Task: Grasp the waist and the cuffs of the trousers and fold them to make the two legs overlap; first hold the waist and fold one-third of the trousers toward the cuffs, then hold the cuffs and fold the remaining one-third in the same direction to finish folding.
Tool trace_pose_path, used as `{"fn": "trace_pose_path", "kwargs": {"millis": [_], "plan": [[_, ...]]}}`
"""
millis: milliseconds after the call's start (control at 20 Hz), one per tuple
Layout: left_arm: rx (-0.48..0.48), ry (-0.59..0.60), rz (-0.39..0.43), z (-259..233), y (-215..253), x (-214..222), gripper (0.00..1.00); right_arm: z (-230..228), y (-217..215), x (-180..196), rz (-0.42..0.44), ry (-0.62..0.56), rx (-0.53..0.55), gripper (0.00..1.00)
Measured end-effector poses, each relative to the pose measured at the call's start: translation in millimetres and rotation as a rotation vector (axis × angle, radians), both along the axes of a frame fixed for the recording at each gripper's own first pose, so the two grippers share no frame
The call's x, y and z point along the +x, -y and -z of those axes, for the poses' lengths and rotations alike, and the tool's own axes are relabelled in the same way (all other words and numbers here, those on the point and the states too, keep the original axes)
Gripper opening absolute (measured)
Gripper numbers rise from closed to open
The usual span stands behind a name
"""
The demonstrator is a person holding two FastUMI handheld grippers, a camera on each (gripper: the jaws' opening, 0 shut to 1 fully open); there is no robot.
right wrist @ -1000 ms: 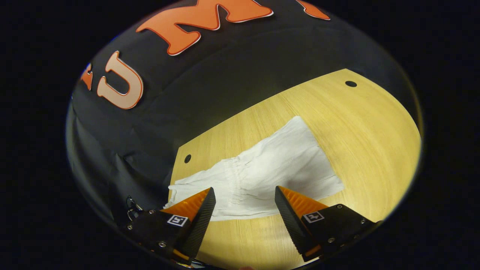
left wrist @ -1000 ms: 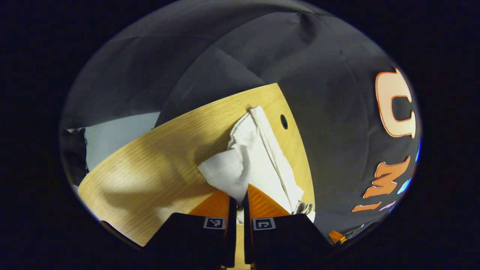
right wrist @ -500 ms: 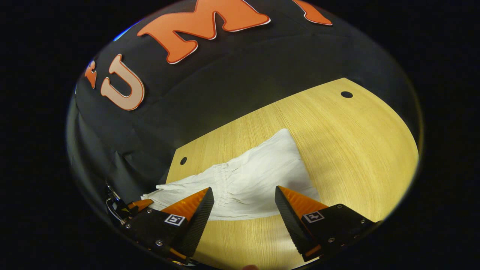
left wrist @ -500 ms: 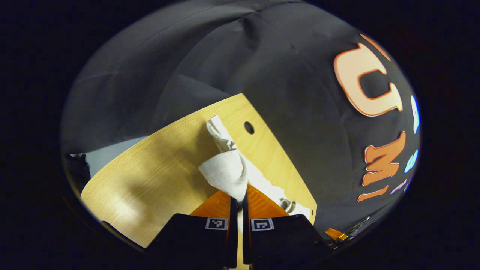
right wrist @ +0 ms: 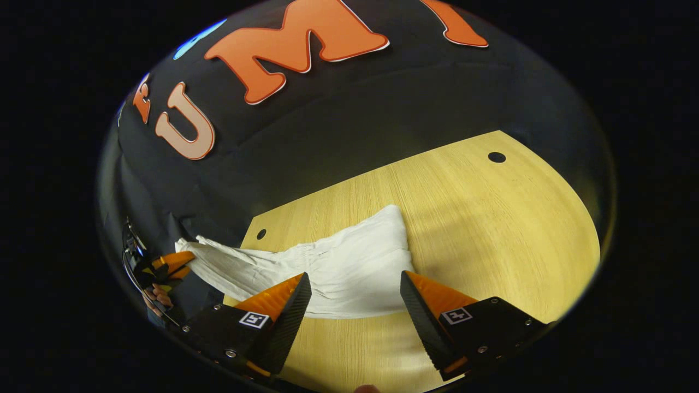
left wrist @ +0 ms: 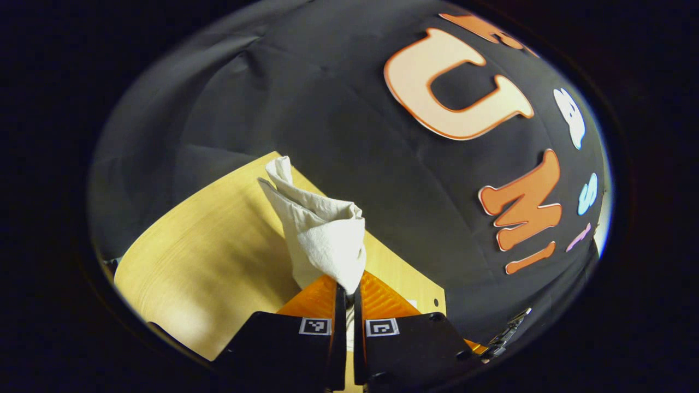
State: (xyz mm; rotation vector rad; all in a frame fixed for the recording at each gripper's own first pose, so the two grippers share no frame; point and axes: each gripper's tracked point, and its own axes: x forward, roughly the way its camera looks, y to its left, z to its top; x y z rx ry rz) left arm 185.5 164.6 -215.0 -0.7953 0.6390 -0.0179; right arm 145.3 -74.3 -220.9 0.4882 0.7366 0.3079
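The left tongs (left wrist: 345, 292) pinch one end of the white cloth trousers (right wrist: 349, 267), lifting it at the light wooden counter's (right wrist: 491, 229) edge. The right tongs (right wrist: 355, 295) hang spread wide above the trousers; bare counter lies beyond.

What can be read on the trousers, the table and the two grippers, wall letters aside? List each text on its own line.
No words, numbers or brands can be read.
trousers: plain white cloth, no print or tag in sight.
table: bare wood grain, no writing.
left gripper and right gripper: small square black-and-white markers, patterns rather than letters.
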Motion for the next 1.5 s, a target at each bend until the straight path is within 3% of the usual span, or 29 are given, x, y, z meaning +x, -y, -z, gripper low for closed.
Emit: {"fn": "trace_pose_path", "kwargs": {"millis": [400,800,1150,1500], "plan": [[0.038,0.034,0.101,-20,96,36,0.09,9,46,2,0.02,0.008,-0.004,0.99],[0.036,0.001,0.217,0,200,57,0.1,31,93,1,0.037,-0.024,-0.003,0.99],[0.008,-0.088,0.337,39,302,45,0.1,50,143,0,0.074,-0.052,0.001,0.99],[0.089,-0.193,0.557,87,366,-6,0.1,55,162,2,0.089,-0.045,0.001,0.98]]}}
